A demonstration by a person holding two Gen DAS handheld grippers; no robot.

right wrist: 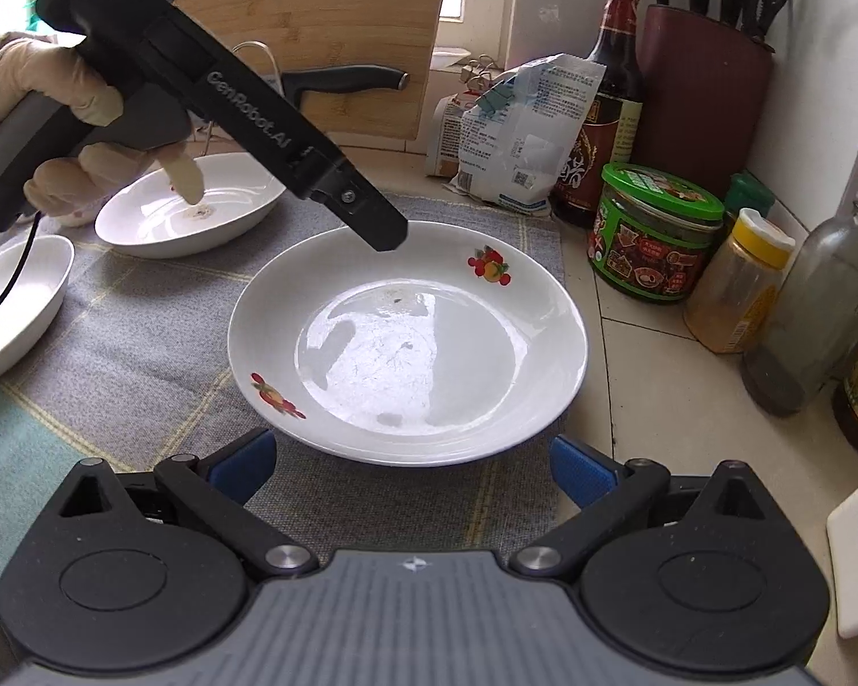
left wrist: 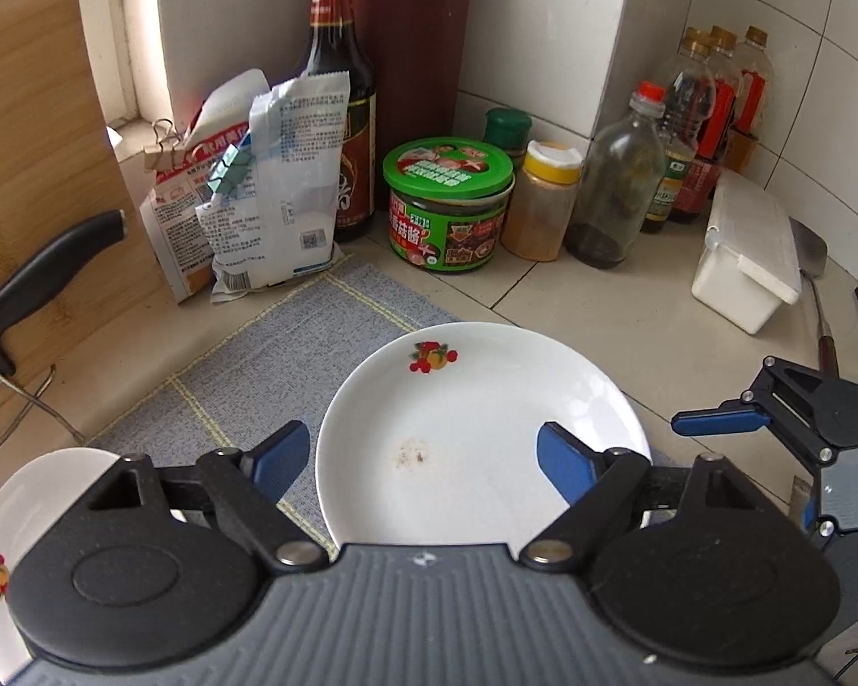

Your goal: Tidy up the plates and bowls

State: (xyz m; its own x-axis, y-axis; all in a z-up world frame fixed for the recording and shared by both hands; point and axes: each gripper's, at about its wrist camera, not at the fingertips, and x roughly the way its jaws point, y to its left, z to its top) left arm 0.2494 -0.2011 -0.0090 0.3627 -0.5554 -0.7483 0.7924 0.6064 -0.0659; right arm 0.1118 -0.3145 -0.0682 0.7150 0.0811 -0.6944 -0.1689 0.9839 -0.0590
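A white plate with fruit prints [left wrist: 475, 429] [right wrist: 406, 337] lies on the grey mat [left wrist: 257, 354] [right wrist: 143, 331]. My left gripper [left wrist: 423, 457] is open and hovers just above the plate, one finger on each side, holding nothing. My right gripper [right wrist: 412, 466] is open and empty, just short of the plate's near rim; it also shows in the left wrist view [left wrist: 721, 420]. Two more white plates lie at the mat's left: one behind [right wrist: 194, 206], one at the edge [right wrist: 11, 297] [left wrist: 23, 514]. The left gripper's body [right wrist: 211, 91] hides part of them.
Behind the mat stand bags [left wrist: 257, 188], a dark sauce bottle [left wrist: 337, 103], a green-lidded jar [left wrist: 449, 206], a yellow-capped spice jar [left wrist: 543, 200], bottles [left wrist: 618, 183] and a knife block [left wrist: 417, 46]. A white box [left wrist: 749, 251] sits right. A cutting board [left wrist: 34, 131] and knife [left wrist: 34, 280] are left.
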